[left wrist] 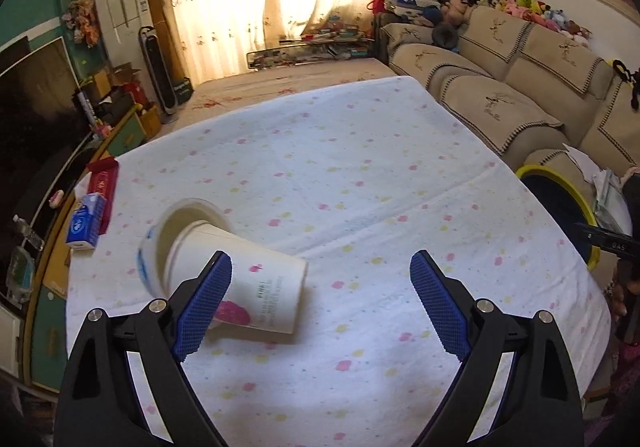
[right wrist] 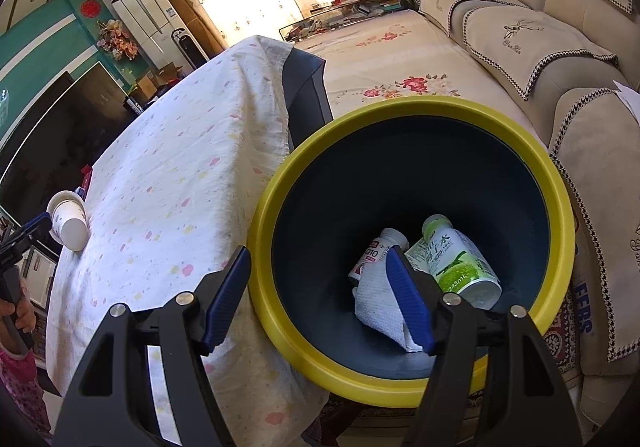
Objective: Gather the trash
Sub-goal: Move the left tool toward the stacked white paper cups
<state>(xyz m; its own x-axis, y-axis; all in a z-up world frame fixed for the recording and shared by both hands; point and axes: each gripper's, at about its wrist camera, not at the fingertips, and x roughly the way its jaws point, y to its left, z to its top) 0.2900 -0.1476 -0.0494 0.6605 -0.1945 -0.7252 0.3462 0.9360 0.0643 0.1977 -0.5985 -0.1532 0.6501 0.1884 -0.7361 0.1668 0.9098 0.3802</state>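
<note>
The paper cup (left wrist: 256, 287) is lying on its side on the spotted cloth (left wrist: 360, 187), at about 10 o'clock from our left gripper (left wrist: 320, 303). Its fingers are wide apart, and one pad is just beside the cup. We think we are getting ready to grab it, so next we need to slide left around it. Our right gripper (right wrist: 320, 299) is hanging open over the yellow bin (right wrist: 400, 107). Inside are a napkin (right wrist: 380, 303) and two bottles; one label (right wrist: 370, 255) reads "Q10".
</note>
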